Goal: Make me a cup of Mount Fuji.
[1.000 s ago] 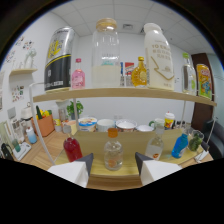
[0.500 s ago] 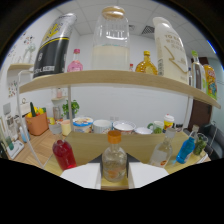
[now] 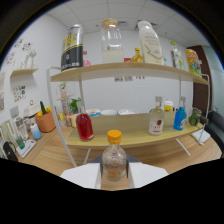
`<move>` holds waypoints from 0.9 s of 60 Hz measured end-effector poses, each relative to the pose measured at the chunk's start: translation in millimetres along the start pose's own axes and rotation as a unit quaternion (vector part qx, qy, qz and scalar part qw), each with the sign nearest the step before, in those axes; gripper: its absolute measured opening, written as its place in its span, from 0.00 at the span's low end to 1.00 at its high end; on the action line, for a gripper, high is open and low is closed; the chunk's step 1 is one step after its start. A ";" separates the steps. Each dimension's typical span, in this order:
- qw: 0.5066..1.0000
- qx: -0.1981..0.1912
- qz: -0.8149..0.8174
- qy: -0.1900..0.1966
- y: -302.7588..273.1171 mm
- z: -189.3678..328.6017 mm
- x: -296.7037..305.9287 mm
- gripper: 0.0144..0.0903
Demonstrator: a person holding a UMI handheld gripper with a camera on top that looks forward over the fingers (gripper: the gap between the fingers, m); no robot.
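I hold my gripper (image 3: 114, 176) level, facing the shelves, its white fingers (image 3: 80, 176) clamped on a clear bottle with a yellow cap (image 3: 114, 161), some orange liquid inside. Beyond, on the lower shelf (image 3: 131, 136), stands a flask of red liquid (image 3: 84, 127).

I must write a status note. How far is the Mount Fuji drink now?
Done: nothing of the drink itself shows yet; no filled cup is visible. In hand: the small bottle with the orange cap stands between the gripper fingers, cap on. Left: the red bottle and the blue bottle stand untouched on the lower shelf.
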 end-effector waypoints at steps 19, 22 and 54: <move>0.944 -0.024 0.321 -0.065 34.7 -9.5 -9.5 0.28; 0.918 -0.015 0.389 -0.079 30.0 -8.0 -8.3 0.28; 0.521 0.050 0.832 -0.184 5.5 11.7 34.2 0.28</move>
